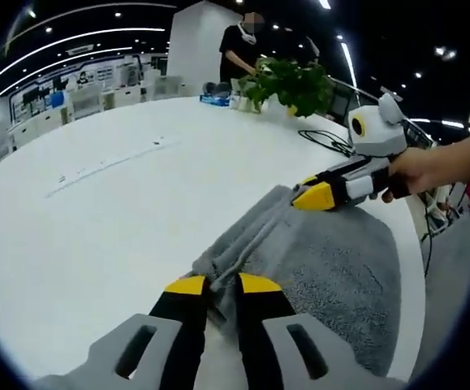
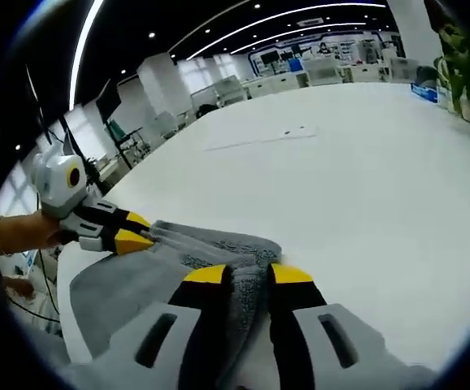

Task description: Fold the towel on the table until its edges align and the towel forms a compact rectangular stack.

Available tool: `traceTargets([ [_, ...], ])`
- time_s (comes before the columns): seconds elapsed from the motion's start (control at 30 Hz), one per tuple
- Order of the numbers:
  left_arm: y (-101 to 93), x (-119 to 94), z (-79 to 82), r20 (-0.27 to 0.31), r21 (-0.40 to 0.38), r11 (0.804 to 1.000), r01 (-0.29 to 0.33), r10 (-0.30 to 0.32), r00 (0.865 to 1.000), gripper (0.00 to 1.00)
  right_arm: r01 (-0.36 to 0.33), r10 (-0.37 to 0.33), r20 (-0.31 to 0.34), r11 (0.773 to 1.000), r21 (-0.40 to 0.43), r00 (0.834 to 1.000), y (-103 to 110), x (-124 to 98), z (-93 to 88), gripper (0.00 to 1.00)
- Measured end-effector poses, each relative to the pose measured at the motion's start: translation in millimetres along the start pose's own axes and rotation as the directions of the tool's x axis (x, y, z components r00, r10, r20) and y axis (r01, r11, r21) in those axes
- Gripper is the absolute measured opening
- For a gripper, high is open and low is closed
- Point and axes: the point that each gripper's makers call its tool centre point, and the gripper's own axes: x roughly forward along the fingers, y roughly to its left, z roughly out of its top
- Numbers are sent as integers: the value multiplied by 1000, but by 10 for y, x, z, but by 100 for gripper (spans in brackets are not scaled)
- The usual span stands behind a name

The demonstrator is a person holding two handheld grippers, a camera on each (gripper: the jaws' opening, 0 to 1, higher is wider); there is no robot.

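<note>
Broad white table [image 1: 121,203] fills frame centre. Grey terry towel [image 1: 332,268] lies lower right w/ one edge lifted. Left gripper [image 1: 222,284] & right gripper [image 2: 248,274] each clamped on a corner, likely carrying that edge across for a fold.

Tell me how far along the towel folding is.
Early. Done: both corners gripped. The left claw and the right claw are each shut on an edge of the grey towel, which lies rumpled on the white table. In hand: the first fold. Left: aligning the edges into a compact rectangular stack.
</note>
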Motion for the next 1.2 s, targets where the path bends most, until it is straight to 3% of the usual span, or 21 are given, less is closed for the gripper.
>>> traceTargets([
  [0.23, 13, 21, 17, 19, 8, 1000, -8, 8, 1000, 12, 6, -6, 7, 1000, 5, 1000, -16, 8, 32, 17],
  [0.3, 12, 21, 31, 5, 15, 1000, -22, 22, 1000, 12, 24, -25, 6, 992, 121, 1000, -22, -12, 42, 18],
  [0.37, 13, 16, 46, -33, 89, 995, -41, 44, 998, 12, 38, -38, -5, 996, 84, 999, -29, -4, 63, 18],
  [0.47, -5, -15, 92, -35, 83, 996, -44, 47, 998, 14, 50, -49, -10, 997, 65, 999, -31, -23, 93, 19],
  [0.6, 98, -174, 268, 31, 63, 992, -108, 106, 994, 29, 43, -46, 44, 997, 67, 998, -11, -146, 257, 21],
  [0.7, 113, -350, 494, 114, 55, 989, -139, 132, 985, 30, 25, -26, 65, 1000, 18, 998, 71, -264, 351, 25],
  [0.9, 82, -630, 704, 153, 56, 985, -163, 153, 976, 47, 26, -24, 90, 999, -19, 996, 131, -472, 459, 30],
  [1.03, -22, -799, 730, 171, 75, 983, -169, 155, 973, 60, 16, -14, 99, 1000, -21, 995, 191, -627, 469, 31],
  [1.2, -203, -1038, 673, 210, 58, 982, -181, 165, 964, 66, 11, -7, 104, 999, -36, 995, 251, -883, 377, 35],
])
